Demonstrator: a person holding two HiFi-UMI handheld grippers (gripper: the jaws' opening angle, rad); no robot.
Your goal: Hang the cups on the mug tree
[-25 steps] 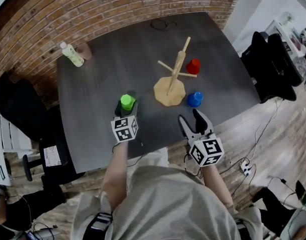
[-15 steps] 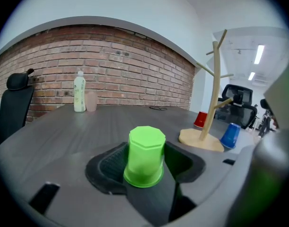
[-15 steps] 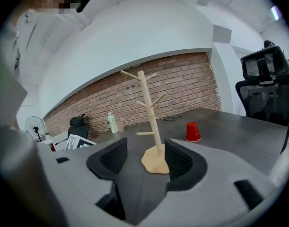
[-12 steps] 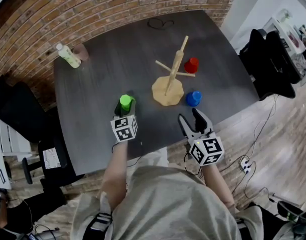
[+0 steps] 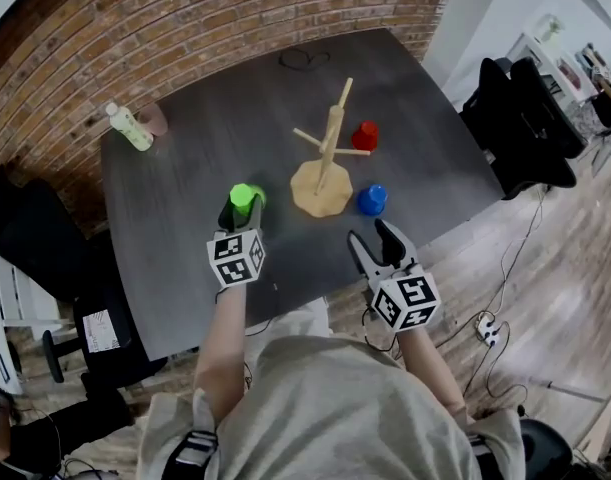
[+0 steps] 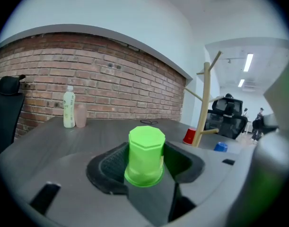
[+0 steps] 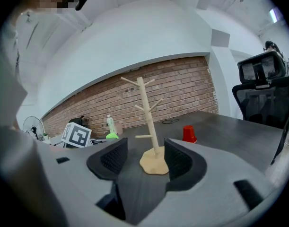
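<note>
No legible words or numbers anywhere.

- Marker cube (image 5: 235, 258) on left gripper (image 5: 243, 208), 7 o'clock in head view: black-and-white square code patterns, no letters or digits.
- Marker cube (image 5: 404, 302) on right gripper (image 5: 373, 243), 5 o'clock: same kind of pattern.
- Bottle (image 5: 125, 126), 10 o'clock corner of table (image 5: 215, 128): pale label, print too small to read.
- White card (image 5: 102, 330), 8 o'clock, off the table: red and dark marks, unreadable.

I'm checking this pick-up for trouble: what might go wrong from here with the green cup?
The left gripper, whose jaws have just been closing, pinches the upside-down green plastic cup by its tapered wall, so it may slip. Carrying it to the wooden mug tree might bump a peg and tip the tree, or knock the red plastic cup beside it.
</note>
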